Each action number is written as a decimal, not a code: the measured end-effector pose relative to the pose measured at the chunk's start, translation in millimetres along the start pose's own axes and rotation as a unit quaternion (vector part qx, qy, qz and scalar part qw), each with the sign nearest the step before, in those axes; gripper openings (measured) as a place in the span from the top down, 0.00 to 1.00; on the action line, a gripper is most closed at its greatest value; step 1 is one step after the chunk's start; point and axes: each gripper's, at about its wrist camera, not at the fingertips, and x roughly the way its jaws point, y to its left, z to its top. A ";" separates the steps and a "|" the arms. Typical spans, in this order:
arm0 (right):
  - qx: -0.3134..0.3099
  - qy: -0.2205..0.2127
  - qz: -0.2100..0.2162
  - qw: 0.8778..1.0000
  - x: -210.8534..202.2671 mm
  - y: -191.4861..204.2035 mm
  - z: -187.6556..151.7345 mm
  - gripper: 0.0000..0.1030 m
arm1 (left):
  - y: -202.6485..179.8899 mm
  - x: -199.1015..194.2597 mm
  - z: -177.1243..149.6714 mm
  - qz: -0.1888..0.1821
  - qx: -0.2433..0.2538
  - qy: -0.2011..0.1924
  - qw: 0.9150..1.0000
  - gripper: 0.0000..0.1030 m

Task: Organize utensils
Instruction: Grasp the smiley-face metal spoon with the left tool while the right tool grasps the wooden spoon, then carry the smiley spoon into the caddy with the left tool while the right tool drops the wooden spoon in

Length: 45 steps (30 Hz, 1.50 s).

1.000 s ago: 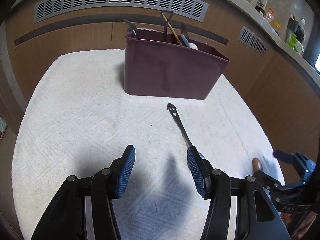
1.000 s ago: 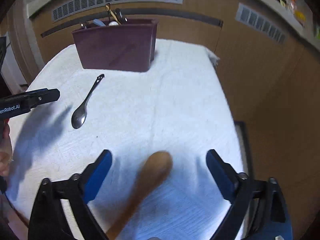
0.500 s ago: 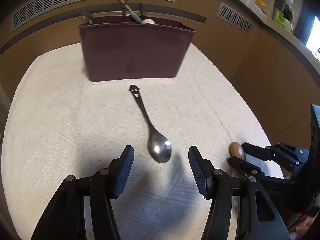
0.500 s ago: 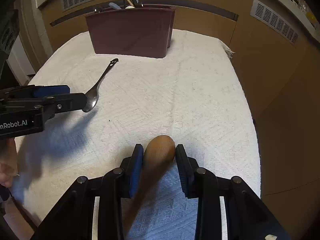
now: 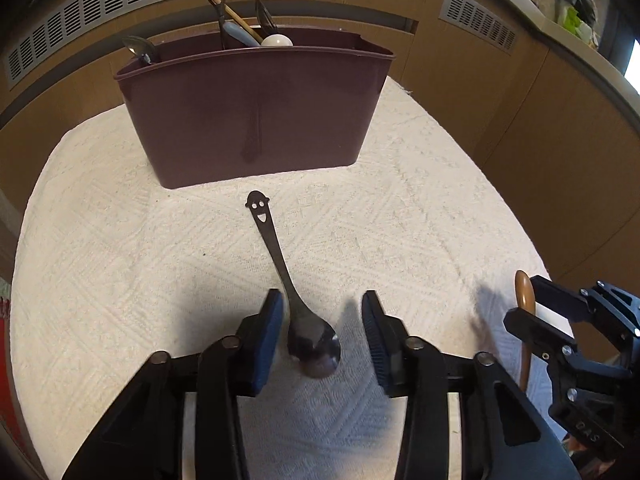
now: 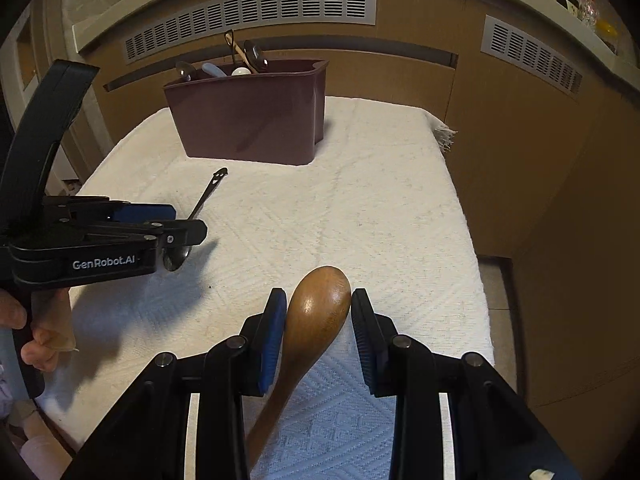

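White-clothed surface (image 5: 120,280): bin (image 5: 256,108) upper centre holding several utensils; right gripper (image 6: 318,320) clamping wooden spoon (image 6: 320,304), left gripper (image 5: 320,320) part-open, closing round metal spoon (image 5: 308,340); both awaiting binning.

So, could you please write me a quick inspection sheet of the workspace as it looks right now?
Surface: white textured cloth covering the table, fringe at its far right corner.
Job's things: maroon caddy at the far side, holding several utensils; metal spoon with a smiley handle flat on the cloth; wooden spoon.
Clutter: nothing seen on the cloth.
Grippers: left claw has just been closing, metal spoon's bowl between its pads, right pad not yet touching; right claw shut on the wooden spoon's bowl.
Cables: nothing seen.
Surroundings: wooden panelling with vent grilles; items on a counter at upper right, too small to tell.
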 end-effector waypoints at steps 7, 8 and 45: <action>-0.004 -0.001 0.002 1.000 2.5 1.2 4.5 0.71 | 19.6 -8.9 -17.3 0.003 0.015 0.017 1.000 0.88; -0.005 -0.001 0.004 1.000 2.5 1.3 5.5 0.71 | 24.5 -12.2 -23.2 0.007 0.018 0.023 1.000 0.88; -0.007 -0.075 0.050 0.996 -30.4 7.2 19.0 0.74 | 28.0 -49.9 -16.4 -0.057 -0.089 -0.082 0.991 0.93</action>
